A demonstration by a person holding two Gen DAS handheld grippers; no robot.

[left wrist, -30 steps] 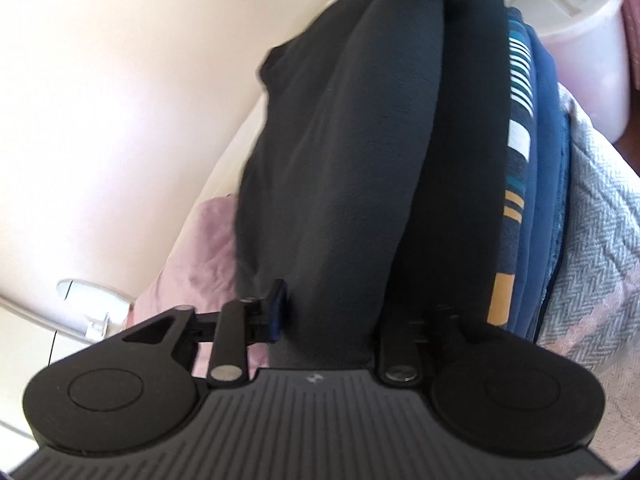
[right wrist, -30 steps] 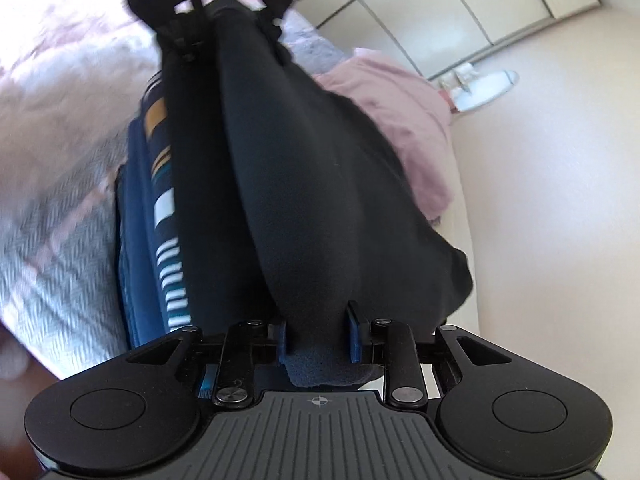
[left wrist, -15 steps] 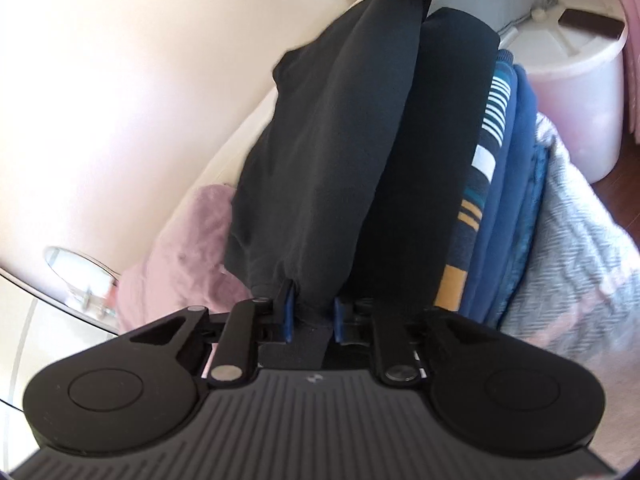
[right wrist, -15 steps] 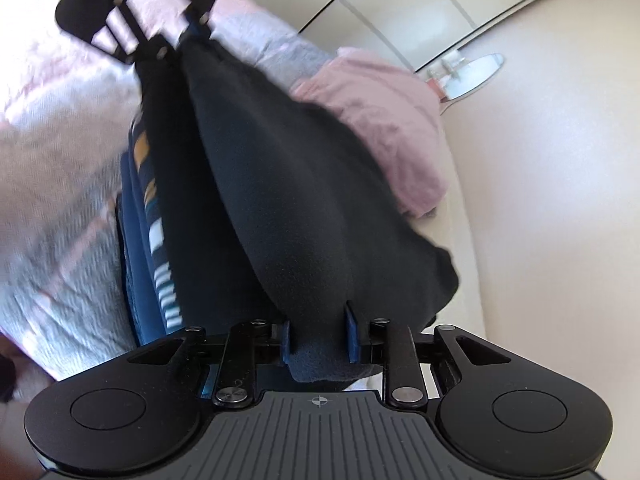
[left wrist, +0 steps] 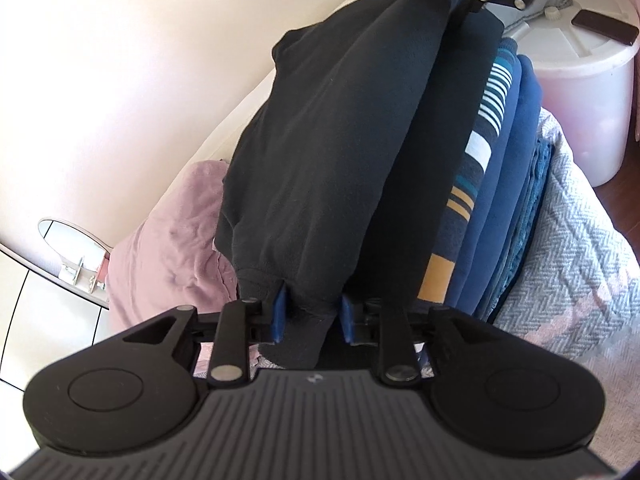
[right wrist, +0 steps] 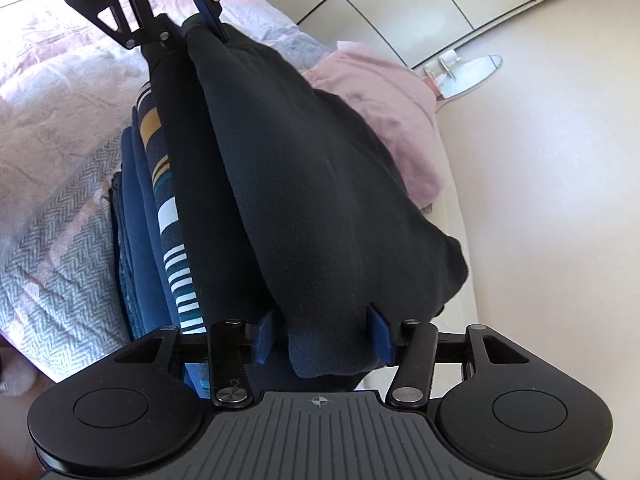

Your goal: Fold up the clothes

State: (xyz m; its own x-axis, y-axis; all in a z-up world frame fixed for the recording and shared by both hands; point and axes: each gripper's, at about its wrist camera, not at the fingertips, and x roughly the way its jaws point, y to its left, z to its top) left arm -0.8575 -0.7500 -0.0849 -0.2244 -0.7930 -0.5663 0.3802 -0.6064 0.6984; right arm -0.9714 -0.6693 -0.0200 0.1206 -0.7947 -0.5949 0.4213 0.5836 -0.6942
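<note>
My left gripper [left wrist: 310,314] pinches one end of the black top [left wrist: 320,152]. My right gripper [right wrist: 320,336] pinches the other end. The top stretches long between them, from near to far, so each gripper faces the other. It hangs just above the pile of folded clothes [left wrist: 492,184] on the gray blanket [left wrist: 568,240].

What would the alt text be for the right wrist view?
The right hand-held gripper clamps one end of a black fleece garment, with the left hand-held gripper holding the far end. It hangs beside a stack of folded clothes on a bed.
</note>
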